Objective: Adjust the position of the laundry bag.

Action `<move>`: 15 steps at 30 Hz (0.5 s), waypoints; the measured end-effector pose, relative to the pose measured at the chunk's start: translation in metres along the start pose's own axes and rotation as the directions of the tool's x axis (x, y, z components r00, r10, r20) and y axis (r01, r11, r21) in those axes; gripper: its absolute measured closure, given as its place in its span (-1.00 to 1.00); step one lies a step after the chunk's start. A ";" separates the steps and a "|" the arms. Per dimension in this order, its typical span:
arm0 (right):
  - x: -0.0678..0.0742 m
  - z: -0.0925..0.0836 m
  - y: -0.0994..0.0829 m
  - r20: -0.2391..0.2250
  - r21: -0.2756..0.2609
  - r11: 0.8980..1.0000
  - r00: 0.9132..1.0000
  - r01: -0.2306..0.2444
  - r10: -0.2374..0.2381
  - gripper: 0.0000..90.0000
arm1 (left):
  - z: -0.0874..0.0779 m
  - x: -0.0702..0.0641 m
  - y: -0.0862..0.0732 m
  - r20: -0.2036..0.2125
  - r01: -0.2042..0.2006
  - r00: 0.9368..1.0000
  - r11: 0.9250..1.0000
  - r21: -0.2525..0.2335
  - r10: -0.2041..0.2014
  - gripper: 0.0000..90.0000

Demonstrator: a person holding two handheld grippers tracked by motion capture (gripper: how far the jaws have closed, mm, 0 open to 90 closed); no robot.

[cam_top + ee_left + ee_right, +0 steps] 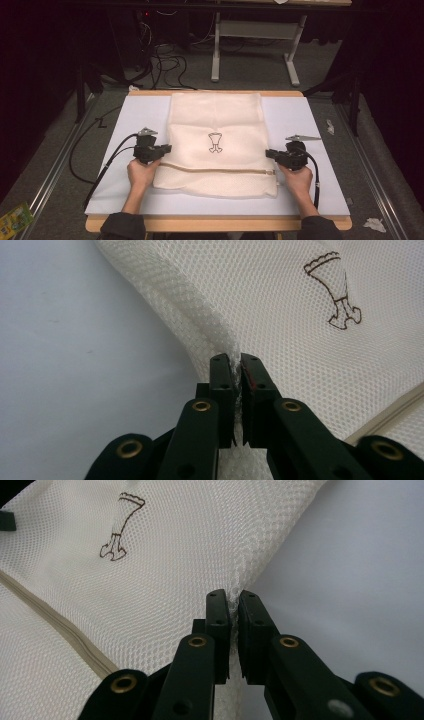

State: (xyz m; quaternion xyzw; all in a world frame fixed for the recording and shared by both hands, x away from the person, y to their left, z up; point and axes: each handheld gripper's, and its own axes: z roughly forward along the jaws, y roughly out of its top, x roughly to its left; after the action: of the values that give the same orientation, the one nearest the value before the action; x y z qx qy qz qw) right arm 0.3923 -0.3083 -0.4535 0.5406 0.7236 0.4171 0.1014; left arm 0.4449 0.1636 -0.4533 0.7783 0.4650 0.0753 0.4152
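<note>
So there's a cream-white mesh laundry bag [215, 145] lying flat in the middle of a pale grey-white mat [300, 120] that's covering a wooden-edged table [215, 223]. The bag has a beige zipper [215, 170] running across it near the person's side, and a little brown outline drawing [215, 142] printed around its middle; it's looking like a drumstick or a bone to me, but it's too small in the high view to be sure.

The left gripper [162, 149] is sitting at the bag's left edge, just above the zipper line, with the person's left hand [142, 172] wrapped round it. In the left gripper view its black jaws are pressed together and pinching a fold of the mesh edge [220, 335], which is bunching up slightly right at the tips.

The right gripper [270, 153] is doing the same on the opposite edge, held by the right hand [297, 181]. In the right gripper view its jaws are clamping the mesh border [250, 565] too, with the mat showing beside it.

A black cable [107, 162] is trailing off the left gripper across the mat.
</note>
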 end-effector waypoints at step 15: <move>-0.027 -0.026 -0.017 0.046 -0.032 0.999 0.998 -0.041 0.042 0.91 | 0.018 -0.024 0.000 0.039 -0.010 0.999 1.000 -0.002 0.010 0.89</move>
State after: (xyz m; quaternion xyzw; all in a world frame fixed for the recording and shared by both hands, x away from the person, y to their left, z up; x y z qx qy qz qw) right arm 0.3758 -0.3458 -0.4572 0.5636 0.7030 0.4174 0.1180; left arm 0.4407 0.1347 -0.4583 0.7817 0.4528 0.0627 0.4242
